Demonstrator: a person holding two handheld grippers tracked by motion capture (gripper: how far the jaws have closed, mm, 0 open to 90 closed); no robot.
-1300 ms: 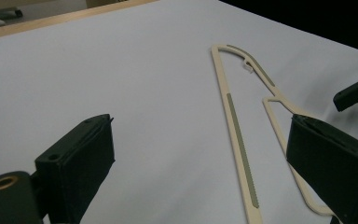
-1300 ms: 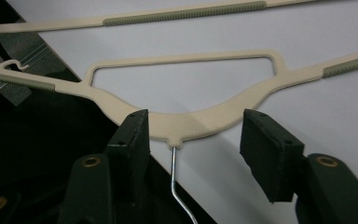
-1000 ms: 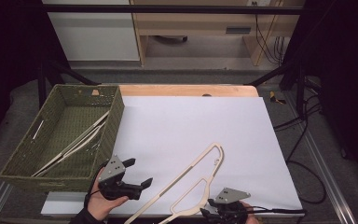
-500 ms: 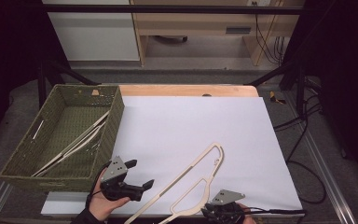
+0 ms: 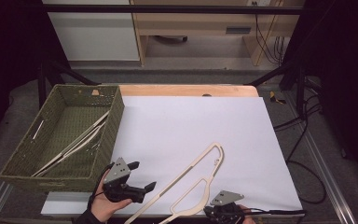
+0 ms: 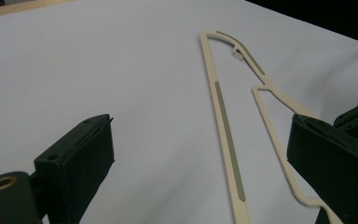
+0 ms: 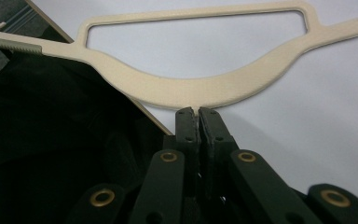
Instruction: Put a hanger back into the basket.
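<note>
- The right tool (image 5: pixel 210 211) sits at the near edge of the worktop, low in the high view, a grey three-cornered plate on top and a cable trailing off to the right.
- Its jaws have just been closing; in the right gripper view they stand pressed together on a thin stub at the middle of the cream hanger's (image 7: pixel 200 88) curved neck, so the right tool pinches the hanger there.
- The left tool (image 5: pixel 142 176) is held by a hand (image 5: pixel 103 206) at the near left, just in front of the basket's near corner.
- Its jaws are spread wide: in the left gripper view one black jaw stands at the lower left and the other at the right edge, with bare white sheet between them. The right-hand jaw overlaps the hanger's lower arm in that view; whether it touches it I cannot tell.
- The hanger lies flat on the white sheet (image 5: pixel 186 126), running from the near edge beside the right tool diagonally away and to the right, its rounded far end near the sheet's middle. A greenish ribbed strip runs along its long straight bar.
- The woven green basket (image 5: pixel 116 112) stands at the left, its right wall over the sheet's left edge, with more pale hangers (image 5: pixel 74 144) lying slantwise inside.
- Beyond the sheet a strip of the wooden worktop (image 5: pixel 182 90) shows.
</note>
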